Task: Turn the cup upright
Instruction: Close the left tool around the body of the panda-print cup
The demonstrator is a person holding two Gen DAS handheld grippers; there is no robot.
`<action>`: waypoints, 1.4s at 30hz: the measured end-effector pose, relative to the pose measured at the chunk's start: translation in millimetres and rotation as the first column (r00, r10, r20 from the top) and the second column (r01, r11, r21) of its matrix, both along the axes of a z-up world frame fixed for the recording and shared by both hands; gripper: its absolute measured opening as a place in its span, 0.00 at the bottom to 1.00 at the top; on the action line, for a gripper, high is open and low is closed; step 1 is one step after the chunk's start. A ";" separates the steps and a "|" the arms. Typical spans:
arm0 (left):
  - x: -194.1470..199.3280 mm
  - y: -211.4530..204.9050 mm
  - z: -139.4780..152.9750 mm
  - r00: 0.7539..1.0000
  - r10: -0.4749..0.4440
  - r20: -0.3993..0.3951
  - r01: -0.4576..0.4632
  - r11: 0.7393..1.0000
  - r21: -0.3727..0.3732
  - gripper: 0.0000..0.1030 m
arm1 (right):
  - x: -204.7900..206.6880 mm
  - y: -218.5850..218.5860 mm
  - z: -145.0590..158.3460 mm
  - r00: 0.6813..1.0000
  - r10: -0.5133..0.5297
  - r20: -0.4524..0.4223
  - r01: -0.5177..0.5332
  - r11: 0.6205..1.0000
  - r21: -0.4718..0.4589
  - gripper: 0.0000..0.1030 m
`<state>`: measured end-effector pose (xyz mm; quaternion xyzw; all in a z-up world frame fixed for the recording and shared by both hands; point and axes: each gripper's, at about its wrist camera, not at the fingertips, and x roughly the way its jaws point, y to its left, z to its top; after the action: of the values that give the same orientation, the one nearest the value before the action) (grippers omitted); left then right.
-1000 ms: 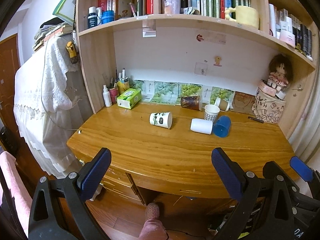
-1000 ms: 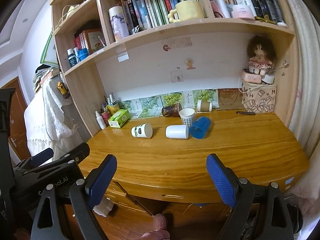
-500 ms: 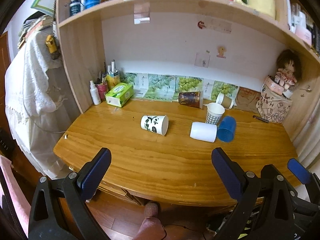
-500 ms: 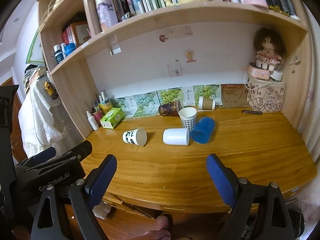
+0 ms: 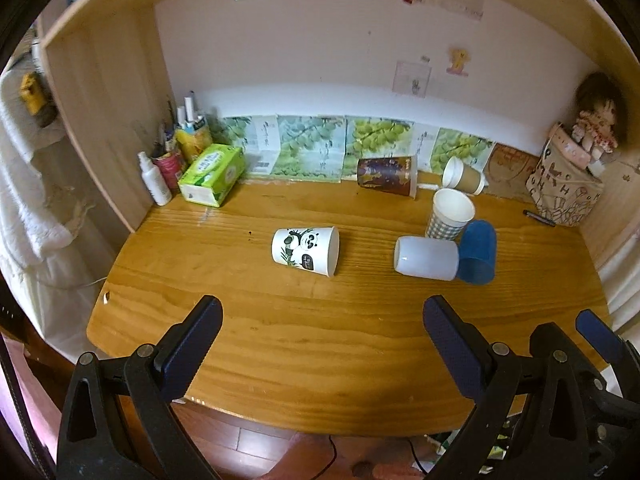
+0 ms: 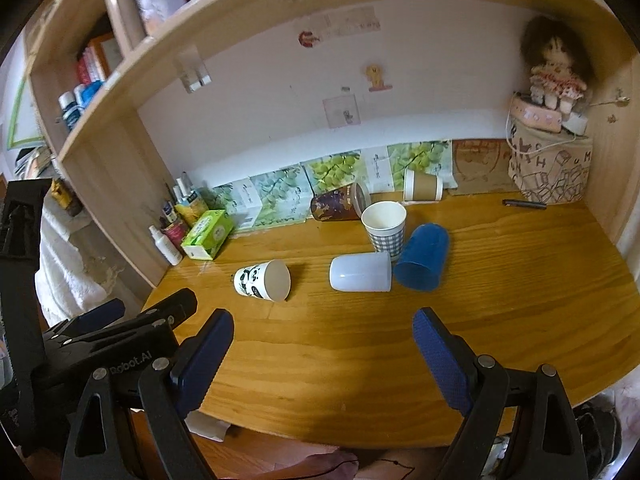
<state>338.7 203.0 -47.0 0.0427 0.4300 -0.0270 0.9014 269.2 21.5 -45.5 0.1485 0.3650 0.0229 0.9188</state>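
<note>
Several cups lie on their sides on the wooden desk (image 5: 280, 332): a panda-print cup (image 5: 306, 251) (image 6: 262, 280), a white cup (image 5: 426, 258) (image 6: 360, 277), a blue cup (image 5: 477, 258) (image 6: 422, 258), a dark printed cup (image 5: 388, 176) (image 6: 340, 208) and a brown paper cup (image 5: 464, 176) (image 6: 422, 185). A checked cup (image 5: 450, 216) (image 6: 385, 226) stands upright. My left gripper (image 5: 320, 344) is open and empty over the desk's front edge, short of the panda cup. My right gripper (image 6: 322, 352) is open and empty, short of the white cup.
A green tissue box (image 5: 212, 174), a spray bottle (image 5: 154, 180) and a pen holder stand at the back left. A patterned box (image 5: 564, 196) with a doll sits at the back right, with a pen (image 6: 524, 204) beside it. A shelf board runs overhead.
Both grippers have moved forward and closer to the desk; the cups look larger and nearer. No cup has moved. Both stay open.
</note>
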 end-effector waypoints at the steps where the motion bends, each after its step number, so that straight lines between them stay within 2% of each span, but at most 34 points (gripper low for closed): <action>1: 7.2 -0.8 -1.8 1.000 -0.007 -0.014 0.008 1.000 0.008 0.98 | 5.8 1.3 -1.2 1.000 -0.004 -0.009 0.004 1.000 0.005 0.89; 10: 69.4 1.4 -16.2 0.987 -0.095 -0.128 0.105 0.992 0.072 0.98 | 66.8 6.7 -20.7 0.990 -0.035 -0.137 0.044 0.997 0.063 0.89; 17: 116.9 -0.2 -25.2 0.972 -0.174 -0.158 0.200 0.965 0.171 0.98 | 111.9 10.8 -43.0 0.972 -0.053 -0.230 0.089 0.985 0.146 0.89; 20: 136.7 0.5 -32.8 0.960 -0.224 -0.169 0.257 0.942 0.214 0.98 | 130.7 13.1 -56.1 0.960 -0.052 -0.274 0.110 0.973 0.201 0.89; 25: 164.0 -0.9 -48.7 0.929 -0.322 -0.184 0.365 0.883 0.296 0.98 | 156.6 15.8 -82.9 0.934 -0.041 -0.356 0.151 0.945 0.289 0.89; 29: 182.6 0.7 -63.4 0.906 -0.367 -0.210 0.418 0.850 0.320 0.98 | 170.1 17.4 -108.0 0.910 -0.016 -0.415 0.191 0.903 0.385 0.89; 31: 190.3 -0.6 -70.7 0.897 -0.383 -0.219 0.438 0.836 0.332 0.97 | 174.5 17.4 -122.1 0.901 0.006 -0.435 0.213 0.866 0.453 0.89; 33: 198.3 -0.8 -78.7 0.888 -0.399 -0.229 0.457 0.824 0.336 0.97 | 176.4 17.8 -134.8 0.897 0.032 -0.442 0.235 0.812 0.535 0.88; 37: 208.8 -0.5 -94.7 0.867 -0.426 -0.257 0.494 0.797 0.347 0.97 | 175.6 16.9 -148.2 0.894 0.027 -0.448 0.277 0.752 0.598 0.87; 40: 211.5 -3.2 -108.1 0.843 -0.459 -0.282 0.536 0.764 0.358 0.97 | 172.9 14.2 -154.4 0.902 0.019 -0.432 0.293 0.707 0.643 0.87; 42: 211.8 -6.0 -117.0 0.827 -0.483 -0.288 0.562 0.732 0.385 0.97 | 170.1 12.3 -158.1 0.906 0.013 -0.424 0.304 0.676 0.671 0.87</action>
<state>550.5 197.1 -164.0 0.3691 0.4690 -0.1821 0.7814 439.3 33.8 -203.6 0.5290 0.4899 0.0594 0.6904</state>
